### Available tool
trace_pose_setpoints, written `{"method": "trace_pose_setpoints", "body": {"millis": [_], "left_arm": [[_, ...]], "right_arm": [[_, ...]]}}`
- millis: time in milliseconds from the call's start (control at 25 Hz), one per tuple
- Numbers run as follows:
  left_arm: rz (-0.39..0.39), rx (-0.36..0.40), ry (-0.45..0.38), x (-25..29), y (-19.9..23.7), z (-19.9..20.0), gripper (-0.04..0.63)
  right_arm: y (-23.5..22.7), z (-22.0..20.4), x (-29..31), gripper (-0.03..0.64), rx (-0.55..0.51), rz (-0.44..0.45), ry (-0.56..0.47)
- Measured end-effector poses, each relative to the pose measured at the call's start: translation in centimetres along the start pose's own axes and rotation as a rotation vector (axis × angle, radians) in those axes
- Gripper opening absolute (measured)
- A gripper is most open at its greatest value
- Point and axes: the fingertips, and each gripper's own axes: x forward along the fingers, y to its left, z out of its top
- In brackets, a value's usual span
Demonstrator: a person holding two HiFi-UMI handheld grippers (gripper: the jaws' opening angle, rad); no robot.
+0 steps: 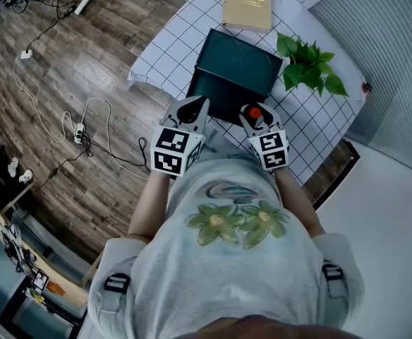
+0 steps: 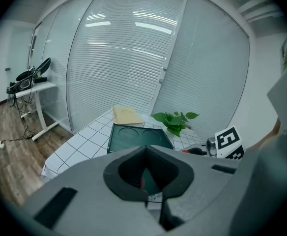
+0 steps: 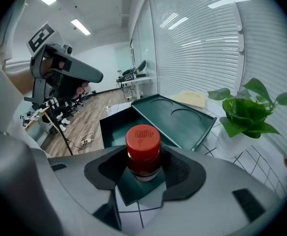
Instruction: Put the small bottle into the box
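Small bottle (image 3: 143, 149): red cap, long axis upright; clamped between the jaws of the right gripper (image 1: 257, 116); held over the near edge of the box (image 1: 219, 99); the open cavity lies just ahead and below, so a short forward-and-down move looks due. Left gripper (image 1: 192, 110): jaws drawn together, empty; beside the box's near left edge.

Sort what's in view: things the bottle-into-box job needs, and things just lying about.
Job:
small red-capped bottle, clamped in the right gripper
open dark green box

Lying about:
flat yellow rectangular case
leafy green potted plant
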Motion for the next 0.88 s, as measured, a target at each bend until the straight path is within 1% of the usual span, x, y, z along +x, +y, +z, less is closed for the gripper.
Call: {"method": "trace_pose_setpoints", "body": {"millis": [880], "left_arm": [[0.008,-0.011,0.003,0.0,0.2,-0.3,0.008]], "right_arm": [[0.4,-1.4,1.2,0.218,-0.021,0.015,0.048]]}}
